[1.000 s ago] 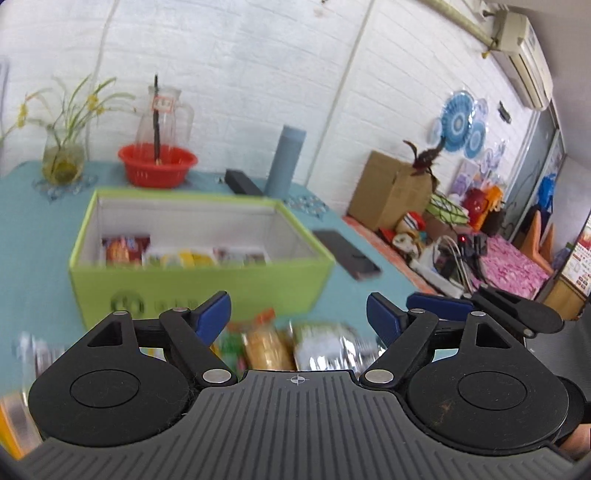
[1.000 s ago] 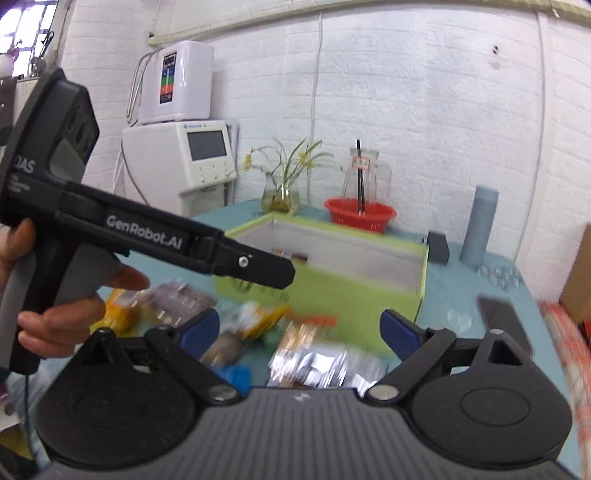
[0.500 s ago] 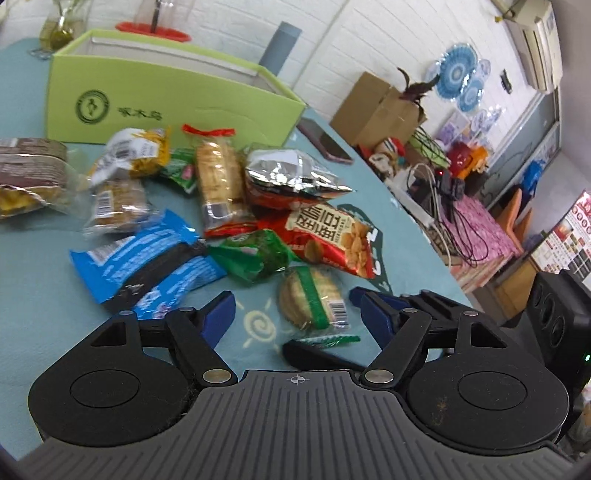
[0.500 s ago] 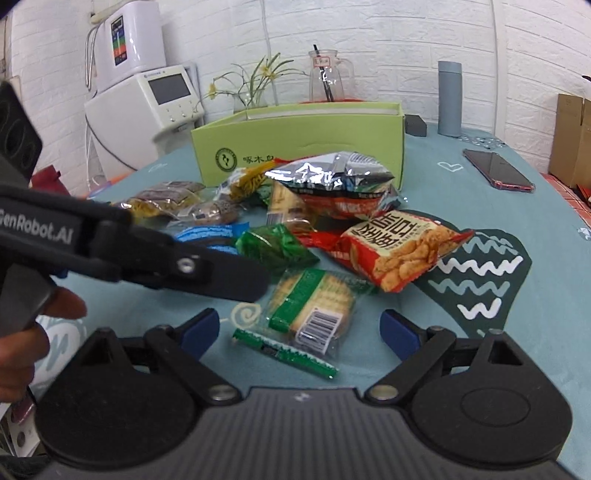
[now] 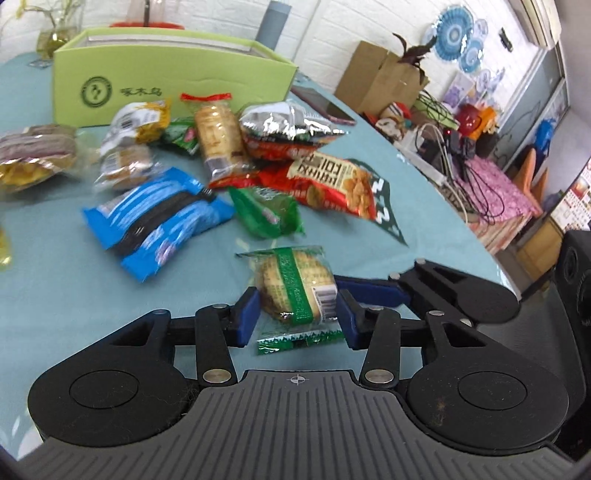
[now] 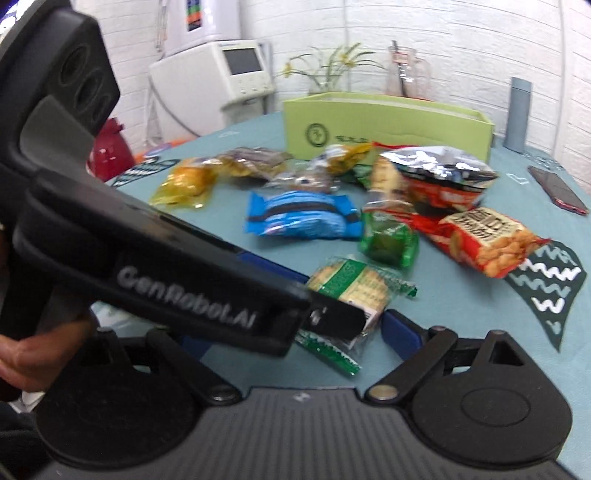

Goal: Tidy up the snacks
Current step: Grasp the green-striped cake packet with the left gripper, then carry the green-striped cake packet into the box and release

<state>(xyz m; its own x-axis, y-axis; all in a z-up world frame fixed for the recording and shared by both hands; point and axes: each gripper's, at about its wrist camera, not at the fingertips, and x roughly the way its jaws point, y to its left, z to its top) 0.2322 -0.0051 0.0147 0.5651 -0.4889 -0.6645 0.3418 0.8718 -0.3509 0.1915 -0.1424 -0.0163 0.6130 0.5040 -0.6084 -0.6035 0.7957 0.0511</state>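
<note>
A green-banded cracker pack (image 5: 293, 286) lies on the teal tablecloth, and my left gripper (image 5: 297, 314) has its blue pads against both sides of it. The same pack shows in the right wrist view (image 6: 351, 284), with the left gripper (image 6: 332, 317) lying across it. My right gripper (image 6: 299, 341) is open just behind the pack; its left finger is hidden by the left gripper. Several more snacks lie beyond: a blue packet (image 5: 159, 218), a green packet (image 5: 266, 210), a red peanut bag (image 5: 332, 182) and a silver bag (image 5: 284, 129). The green box (image 5: 173, 85) stands behind them.
A phone (image 5: 325, 107) lies right of the box and a grey bottle (image 5: 275, 18) behind it. A flower vase (image 6: 328, 79) and a water machine (image 6: 229, 77) stand at the back. The table edge drops off on the right, toward a cardboard box (image 5: 380, 83) and clutter.
Both grippers swung down from the box to the snack pile and moved in on the cracker pack. The left gripper's fingers closed from wide open onto the pack.
</note>
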